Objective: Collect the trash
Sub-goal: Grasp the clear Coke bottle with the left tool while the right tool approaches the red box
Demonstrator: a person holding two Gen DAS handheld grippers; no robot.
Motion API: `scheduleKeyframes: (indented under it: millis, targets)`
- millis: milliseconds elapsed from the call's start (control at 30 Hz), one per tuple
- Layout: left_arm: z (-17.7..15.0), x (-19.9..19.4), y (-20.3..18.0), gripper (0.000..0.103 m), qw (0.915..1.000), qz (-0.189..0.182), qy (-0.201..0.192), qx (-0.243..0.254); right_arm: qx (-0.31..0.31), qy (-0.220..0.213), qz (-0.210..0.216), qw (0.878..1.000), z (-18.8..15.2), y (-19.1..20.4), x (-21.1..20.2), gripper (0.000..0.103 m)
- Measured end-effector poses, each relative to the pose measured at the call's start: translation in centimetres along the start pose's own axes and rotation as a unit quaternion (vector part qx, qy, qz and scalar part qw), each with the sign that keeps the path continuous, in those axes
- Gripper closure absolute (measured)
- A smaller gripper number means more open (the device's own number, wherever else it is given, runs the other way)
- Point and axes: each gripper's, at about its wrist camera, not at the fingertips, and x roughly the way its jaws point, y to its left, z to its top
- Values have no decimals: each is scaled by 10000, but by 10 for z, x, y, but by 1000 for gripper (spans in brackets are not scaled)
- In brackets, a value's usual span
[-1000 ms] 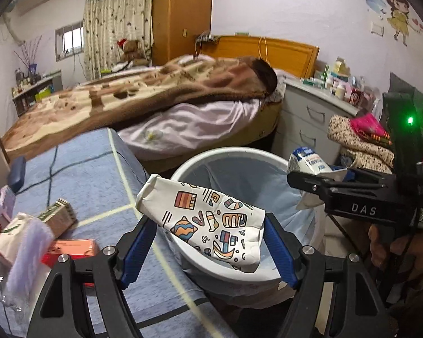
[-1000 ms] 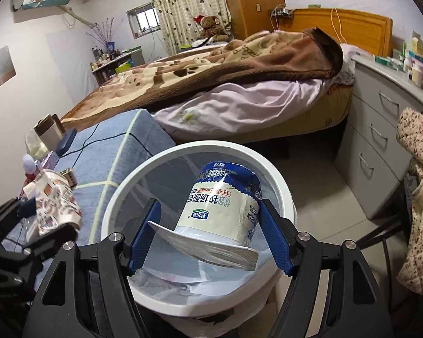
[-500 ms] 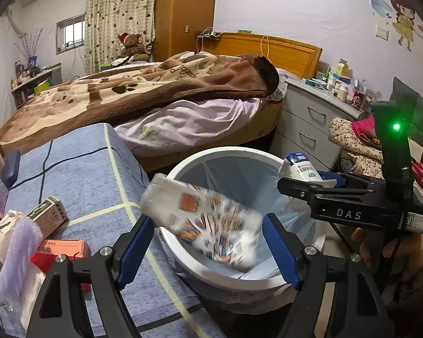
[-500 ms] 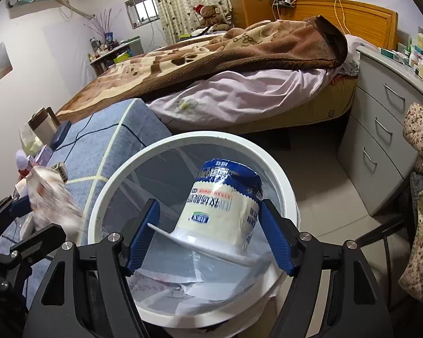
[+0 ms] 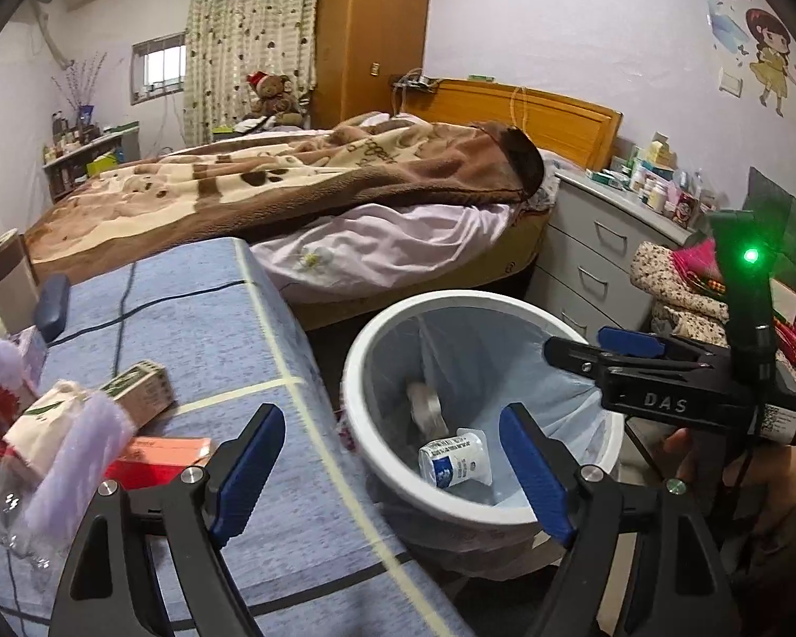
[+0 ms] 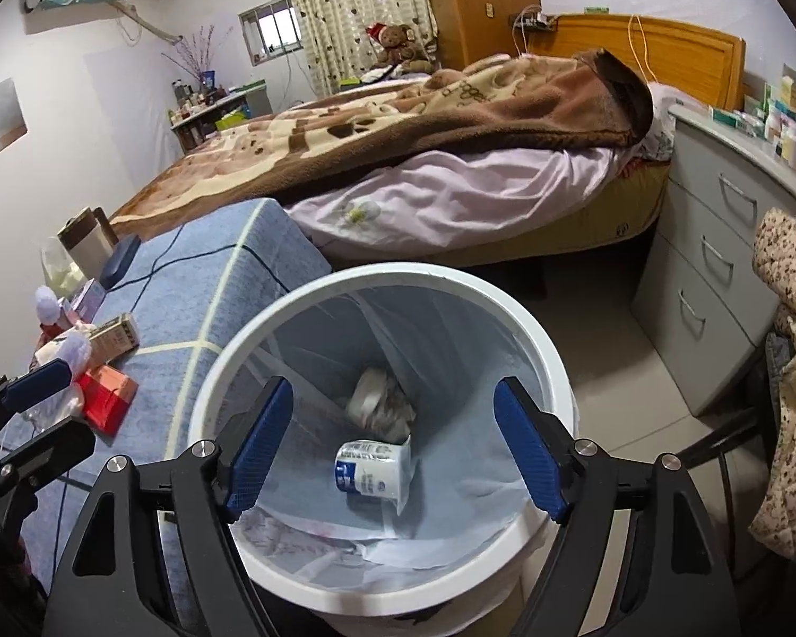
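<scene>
Both tools, left [image 5: 387, 464] and right [image 6: 392, 448], hang open and empty over the bin [image 6: 554, 366], where the cup [image 6: 371, 470] lies; the boxes [image 5: 143, 385] left on the desk [image 5: 185, 318] look light, stiff, easily pinched across their sides.

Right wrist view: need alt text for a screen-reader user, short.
An open, empty right gripper hangs over a white trash bin lined with a pale blue bag; a blue-and-white yogurt cup lies on its side at the bottom beside a crumpled paper cup. Left of the bin, a blue-covered table holds boxes and clutter; an unmade bed lies behind.
</scene>
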Motion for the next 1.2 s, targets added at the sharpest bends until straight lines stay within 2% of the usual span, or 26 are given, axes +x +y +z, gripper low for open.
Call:
scheduleKeyframes:
  millis: [200, 400, 700, 967, 1200]
  targets:
    - [-8, -24, 25, 20, 9994, 213, -148, -225, -211, -237, 12, 9995, 3, 23, -9, 23]
    - [-17, -52, 60, 20, 9970, 485, -317, -514, -326, -374, 283, 9984, 3, 52, -13, 23]
    - [-38, -92, 131, 20, 9878, 1064, -498, -1020, -526, -301, 617, 9963, -3, 101, 0, 23]
    - [-56, -103, 182, 20, 9797, 1370, -361, -1416, -875, -136, 874, 9922, -9, 140, 14, 23]
    - [-65, -96, 211, 20, 9780, 1516, -146, -1426, -1098, 86, 1027, 9886, -11, 168, 31, 23]
